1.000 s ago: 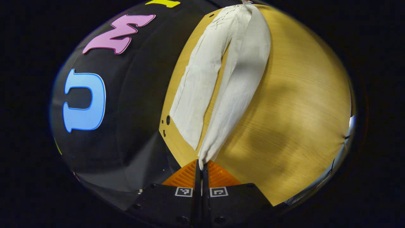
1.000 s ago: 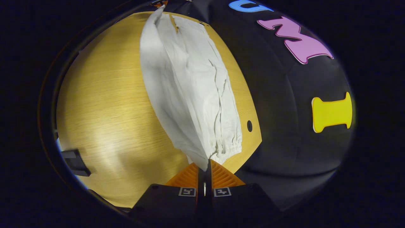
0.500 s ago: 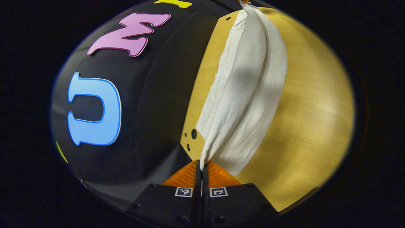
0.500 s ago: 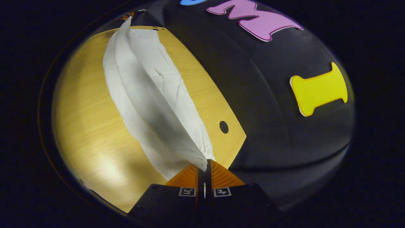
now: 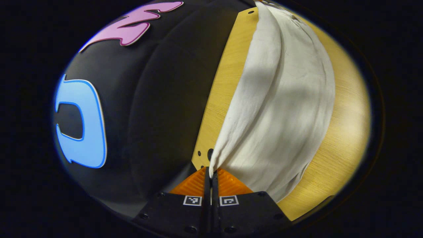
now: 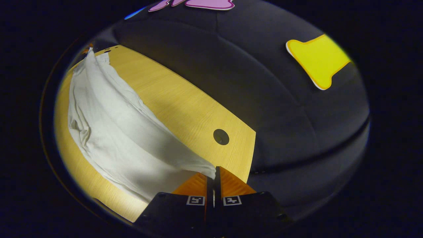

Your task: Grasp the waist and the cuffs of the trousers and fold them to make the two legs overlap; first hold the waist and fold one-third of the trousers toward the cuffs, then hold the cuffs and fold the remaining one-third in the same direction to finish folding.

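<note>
Trousers [image 5: 281, 109] are pinched at each end: our left gripper [image 5: 210, 172] and right gripper [image 6: 214, 172] have both clamped thin edges. Soft, light cloth sags from 12 o'clock onto the table [image 6: 185, 109]; we judge hems grip best.

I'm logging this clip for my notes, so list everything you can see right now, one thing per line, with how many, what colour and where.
trousers: one pair, off-white, draped along the table, each end lifted by a gripper.
table: one, light wood, under the trousers, with a round hole near the right gripper and small holes near the left gripper.
booth wall: one, black cloth, behind the table's far edge.
left gripper: one, jaws closed on one end of the trousers, bottom of the left gripper view.
right gripper: one, jaws closed on the other end, bottom of the right gripper view.
</note>
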Demonstrator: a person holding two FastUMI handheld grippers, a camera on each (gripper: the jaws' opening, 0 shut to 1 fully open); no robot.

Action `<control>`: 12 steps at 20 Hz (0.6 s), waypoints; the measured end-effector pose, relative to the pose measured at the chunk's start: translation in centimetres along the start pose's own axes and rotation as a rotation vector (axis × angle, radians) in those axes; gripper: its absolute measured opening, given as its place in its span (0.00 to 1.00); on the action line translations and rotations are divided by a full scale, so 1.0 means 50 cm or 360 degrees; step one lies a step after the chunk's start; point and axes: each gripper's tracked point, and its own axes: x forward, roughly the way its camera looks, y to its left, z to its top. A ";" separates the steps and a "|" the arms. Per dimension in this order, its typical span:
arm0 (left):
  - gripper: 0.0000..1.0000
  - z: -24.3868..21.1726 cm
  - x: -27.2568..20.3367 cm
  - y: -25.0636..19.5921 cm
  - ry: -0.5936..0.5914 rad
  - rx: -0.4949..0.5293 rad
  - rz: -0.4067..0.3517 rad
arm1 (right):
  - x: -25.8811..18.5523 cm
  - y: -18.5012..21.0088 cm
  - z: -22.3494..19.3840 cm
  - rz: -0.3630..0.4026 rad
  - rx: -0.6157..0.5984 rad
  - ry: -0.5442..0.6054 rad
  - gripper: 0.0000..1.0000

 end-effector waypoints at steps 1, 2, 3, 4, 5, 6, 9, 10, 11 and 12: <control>0.05 0.000 0.017 -0.008 0.0010 -0.0008 -0.0020 | 0.021 0.006 -0.004 0.0006 0.0011 0.0032 0.05; 0.06 -0.001 0.027 -0.011 0.0026 -0.0009 -0.0027 | 0.032 0.016 -0.011 0.0024 0.0039 0.0062 0.05; 0.06 0.006 0.034 -0.015 0.0027 0.0000 -0.0021 | 0.046 0.025 -0.020 0.0041 0.0070 0.0091 0.05; 0.06 0.016 0.039 -0.018 0.0015 0.0023 -0.0024 | 0.053 0.029 -0.025 0.0045 0.0103 0.0121 0.07; 0.06 0.032 0.038 -0.018 -0.0018 0.0046 -0.0014 | 0.064 0.033 -0.036 0.0054 0.0139 0.0145 0.09; 0.07 0.053 0.030 -0.011 -0.0057 0.0042 0.0002 | 0.060 0.025 -0.034 0.0032 0.0173 0.0148 0.13; 0.57 0.070 -0.007 -0.015 -0.0102 -0.0032 -0.0018 | 0.044 -0.004 -0.036 -0.0001 0.0400 0.0131 0.71; 0.92 0.067 -0.014 -0.014 -0.0091 -0.0047 -0.0023 | 0.036 -0.014 -0.038 0.0005 0.0514 0.0124 0.83; 0.89 0.066 -0.029 -0.009 -0.0094 -0.0081 -0.0007 | 0.022 -0.026 -0.044 -0.0001 0.0628 0.0112 0.90; 0.94 0.068 -0.043 -0.007 -0.0106 -0.0136 0.0004 | 0.009 -0.044 -0.046 -0.0021 0.0728 0.0087 0.99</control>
